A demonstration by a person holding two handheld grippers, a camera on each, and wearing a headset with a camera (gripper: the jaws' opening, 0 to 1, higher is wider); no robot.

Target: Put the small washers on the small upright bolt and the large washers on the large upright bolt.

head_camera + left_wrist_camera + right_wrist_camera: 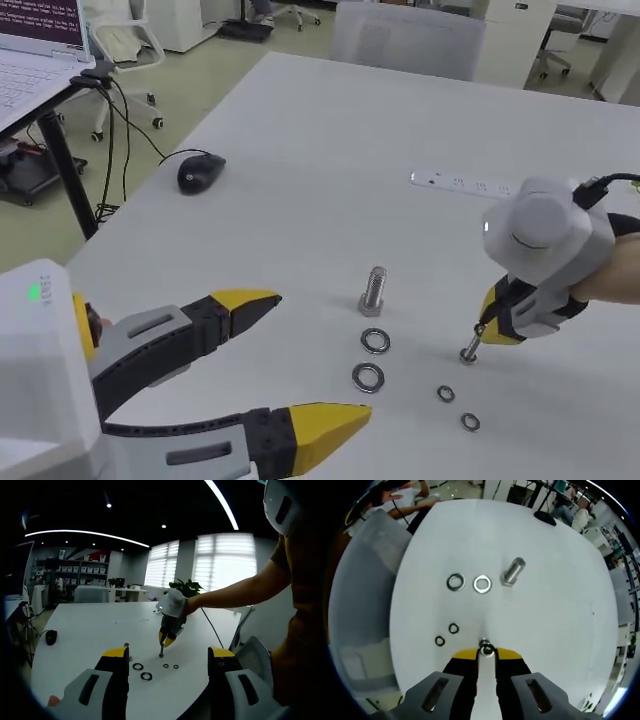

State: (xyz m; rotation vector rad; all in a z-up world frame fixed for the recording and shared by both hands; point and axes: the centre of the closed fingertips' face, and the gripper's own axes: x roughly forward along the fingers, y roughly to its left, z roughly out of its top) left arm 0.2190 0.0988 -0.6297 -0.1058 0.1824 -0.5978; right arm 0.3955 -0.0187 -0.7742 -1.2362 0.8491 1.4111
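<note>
At the white table's (330, 150) near edge we hold left gripper (325, 354) wide; right gripper (483, 327) narrow over small steel upright bolt (468, 352), grasp unclear.

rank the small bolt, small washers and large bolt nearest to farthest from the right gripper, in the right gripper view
1. small bolt: at the right gripper tips.
2. small washers: just left of the tips in this view.
3. large bolt: farthest, above and slightly right.
</note>
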